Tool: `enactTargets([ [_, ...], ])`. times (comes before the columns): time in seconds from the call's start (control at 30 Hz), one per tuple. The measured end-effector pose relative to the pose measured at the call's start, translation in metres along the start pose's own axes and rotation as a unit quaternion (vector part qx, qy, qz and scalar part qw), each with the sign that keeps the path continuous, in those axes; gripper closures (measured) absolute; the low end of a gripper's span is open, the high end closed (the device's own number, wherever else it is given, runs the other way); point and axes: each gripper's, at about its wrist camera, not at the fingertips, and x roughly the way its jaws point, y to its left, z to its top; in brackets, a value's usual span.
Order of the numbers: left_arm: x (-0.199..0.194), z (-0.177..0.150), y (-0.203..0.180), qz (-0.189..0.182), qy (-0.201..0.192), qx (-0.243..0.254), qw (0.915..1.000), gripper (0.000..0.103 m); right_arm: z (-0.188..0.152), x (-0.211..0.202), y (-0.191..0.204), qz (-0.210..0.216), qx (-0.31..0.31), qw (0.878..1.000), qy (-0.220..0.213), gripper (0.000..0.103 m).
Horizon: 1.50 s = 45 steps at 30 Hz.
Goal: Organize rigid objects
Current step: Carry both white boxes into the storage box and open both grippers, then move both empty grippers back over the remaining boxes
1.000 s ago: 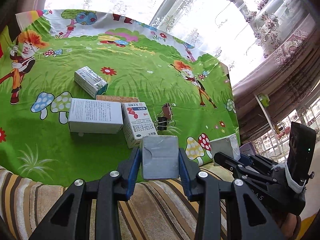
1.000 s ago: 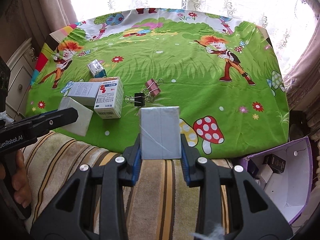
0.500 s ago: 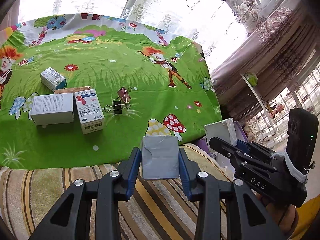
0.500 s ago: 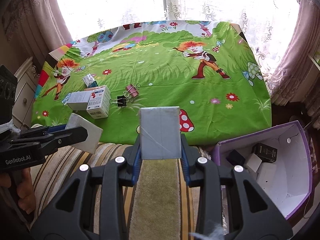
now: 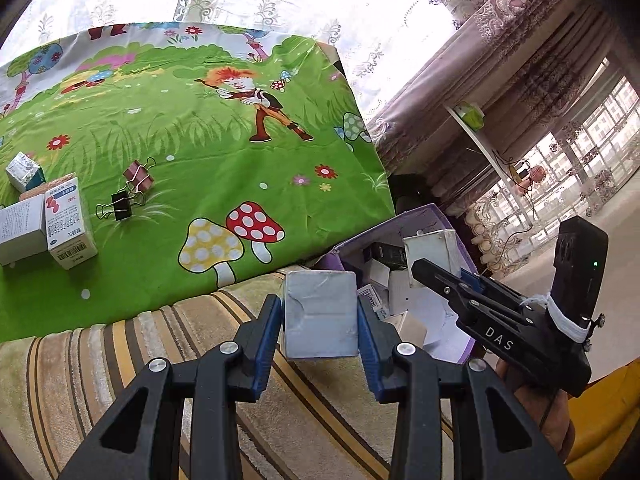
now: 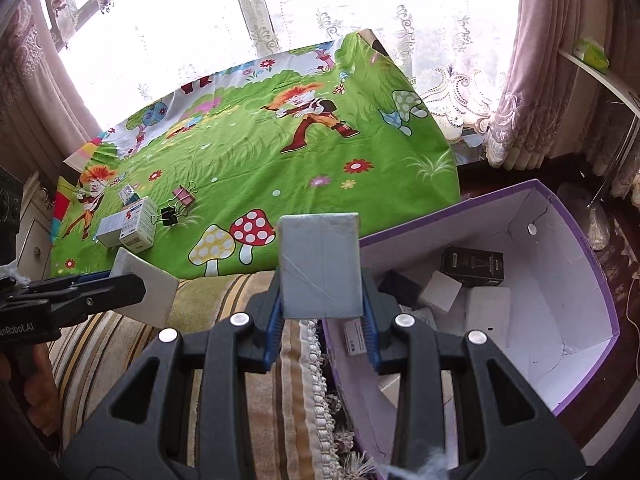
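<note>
My left gripper (image 5: 320,320) is shut on a grey box (image 5: 320,312) and holds it over the striped cushion, just left of the purple box (image 5: 464,344). My right gripper (image 6: 320,276) is shut on a second grey box (image 6: 320,266) at the near left rim of the purple box (image 6: 576,236), which holds several small boxes. The right gripper also shows in the left wrist view (image 5: 430,256), and the left one in the right wrist view (image 6: 144,284). Several small cartons (image 5: 64,224) and two binder clips (image 5: 128,196) lie on the green cartoon cloth (image 5: 240,152).
A striped cushion (image 5: 140,360) runs along the near edge of the cloth. Curtains (image 6: 532,60) and a window stand behind. A white shelf (image 5: 476,140) is at the right, and a drawer unit (image 6: 32,236) at the far left.
Both grippers have swung right with their grey boxes, away from the cartons on the cloth. The purple box has come into view close below the right gripper.
</note>
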Motion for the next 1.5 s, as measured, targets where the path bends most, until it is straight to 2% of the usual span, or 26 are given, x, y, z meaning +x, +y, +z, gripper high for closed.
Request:
enactTargets([
  [0.47, 0.061, 0.004, -0.079, -0.022, 0.058, 0.075, 0.9952, 0.064, -0.034, -0.011, -0.114, -0.075, 0.098, 0.992, 0.0, 0.065],
  [0.57, 0.067, 0.004, -0.088, -0.027, 0.066, 0.078, 0.9943, 0.062, -0.037, -0.016, -0.128, -0.085, 0.109, 0.99, -0.006, 0.065],
  [0.6, 0.069, 0.003, -0.09, -0.027, 0.068, 0.08, 0.9941, 0.058, -0.038, -0.018, -0.132, -0.087, 0.114, 0.99, -0.008, 0.065],
  [0.63, 0.07, 0.003, -0.092, -0.027, 0.068, 0.083, 0.9938, 0.055, -0.039, -0.02, -0.136, -0.087, 0.119, 0.989, -0.01, 0.059],
  [0.67, 0.071, 0.002, -0.093, -0.027, 0.068, 0.086, 0.9936, 0.05, -0.039, -0.022, -0.139, -0.086, 0.124, 0.989, -0.012, 0.046],
  [0.73, 0.069, 0.002, -0.095, -0.03, 0.066, 0.09, 0.9933, 0.049, -0.04, -0.024, -0.142, -0.081, 0.129, 0.988, -0.021, 0.029],
  [0.77, 0.068, 0.002, -0.095, -0.031, 0.064, 0.09, 0.9934, 0.049, -0.04, -0.026, -0.141, -0.081, 0.127, 0.988, -0.024, 0.028],
  [0.9, 0.064, 0.001, -0.099, -0.026, 0.055, 0.101, 0.993, 0.047, -0.038, -0.025, -0.135, -0.079, 0.115, 0.99, -0.025, 0.028],
  [1.03, 0.054, -0.001, -0.111, -0.003, 0.032, 0.139, 0.9898, 0.043, -0.039, -0.022, -0.13, -0.075, 0.107, 0.991, -0.022, 0.028],
  [1.13, 0.044, -0.004, -0.118, 0.031, 0.007, 0.17, 0.9849, 0.04, -0.039, -0.021, -0.127, -0.072, 0.102, 0.992, -0.021, 0.028],
  [1.33, 0.02, -0.009, -0.117, 0.036, -0.027, 0.224, 0.9735, 0.04, -0.034, -0.023, -0.119, -0.048, 0.097, 0.994, -0.025, 0.028],
  [1.4, 0.011, -0.007, -0.105, 0.054, -0.037, 0.22, 0.9733, 0.04, -0.032, -0.023, -0.115, -0.043, 0.094, 0.994, -0.028, 0.028],
  [1.5, 0.0, 0.002, -0.073, 0.073, -0.037, 0.181, 0.9801, 0.04, -0.028, -0.024, -0.109, -0.033, 0.087, 0.995, -0.031, 0.027],
])
